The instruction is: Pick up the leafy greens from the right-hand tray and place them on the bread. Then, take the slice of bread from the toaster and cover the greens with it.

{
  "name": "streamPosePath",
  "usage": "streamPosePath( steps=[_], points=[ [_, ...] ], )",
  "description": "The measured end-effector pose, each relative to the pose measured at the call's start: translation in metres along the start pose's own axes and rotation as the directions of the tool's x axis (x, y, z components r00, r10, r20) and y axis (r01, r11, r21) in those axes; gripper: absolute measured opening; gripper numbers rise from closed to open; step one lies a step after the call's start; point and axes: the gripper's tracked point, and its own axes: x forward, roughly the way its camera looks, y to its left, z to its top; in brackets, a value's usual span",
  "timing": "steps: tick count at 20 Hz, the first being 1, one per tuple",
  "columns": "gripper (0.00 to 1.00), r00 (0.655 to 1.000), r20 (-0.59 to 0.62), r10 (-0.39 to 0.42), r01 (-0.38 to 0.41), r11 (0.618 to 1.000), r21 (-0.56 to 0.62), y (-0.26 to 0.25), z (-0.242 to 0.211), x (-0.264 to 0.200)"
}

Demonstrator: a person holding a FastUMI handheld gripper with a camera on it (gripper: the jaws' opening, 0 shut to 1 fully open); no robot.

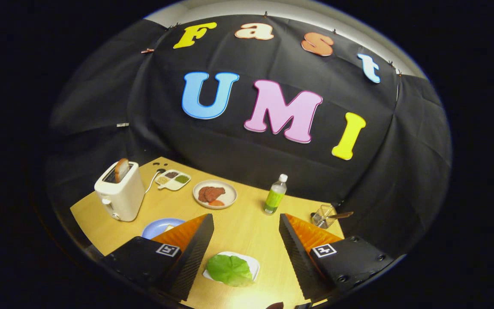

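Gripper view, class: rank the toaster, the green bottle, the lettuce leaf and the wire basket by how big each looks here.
1. Toaster.
2. Lettuce leaf, though it lies nearest the camera, between the open fingers of the hand-held gripper, which inflates it.
3. Green bottle.
4. Wire basket, close to the bottle in apparent size, so that order is unsure.

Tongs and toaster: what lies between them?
In the gripper view, a blue plate lies between the open tongs and the toaster.

Matt wood-look table [247, 223]; glossy white toaster [120, 195]; ribbed black jaws.
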Motion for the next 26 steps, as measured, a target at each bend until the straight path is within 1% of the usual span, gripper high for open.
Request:
streamPosePath(
  steps=[4, 8, 12, 14, 18, 21, 22, 23, 26],
  points=[
    [0.96, 0.993, -0.098, 0.060, -0.058, 0.998, 0.019, -0.002, -0.054, 0.024],
    [0.95, 0.973, -0.190, 0.132, -0.137, 0.990, -0.015, -0.001, -0.108, 0.046],
    [0.94, 0.932, -0.314, 0.182, -0.216, 0.973, -0.077, 0.005, -0.163, 0.063],
    [0.93, 0.912, -0.353, 0.210, -0.254, 0.964, -0.083, 0.014, -0.179, 0.073],
    [0.91, 0.870, -0.428, 0.243, -0.305, 0.949, -0.083, 0.029, -0.208, 0.092],
    [0.87, 0.834, -0.492, 0.250, -0.331, 0.940, -0.083, 0.034, -0.230, 0.100],
    [0.81, 0.821, -0.515, 0.245, -0.335, 0.938, -0.089, 0.033, -0.241, 0.101],
    [0.79, 0.808, -0.536, 0.246, -0.344, 0.935, -0.089, 0.033, -0.248, 0.099],
    [0.79, 0.782, -0.577, 0.235, -0.349, 0.933, -0.092, 0.029, -0.267, 0.100]
  ],
)
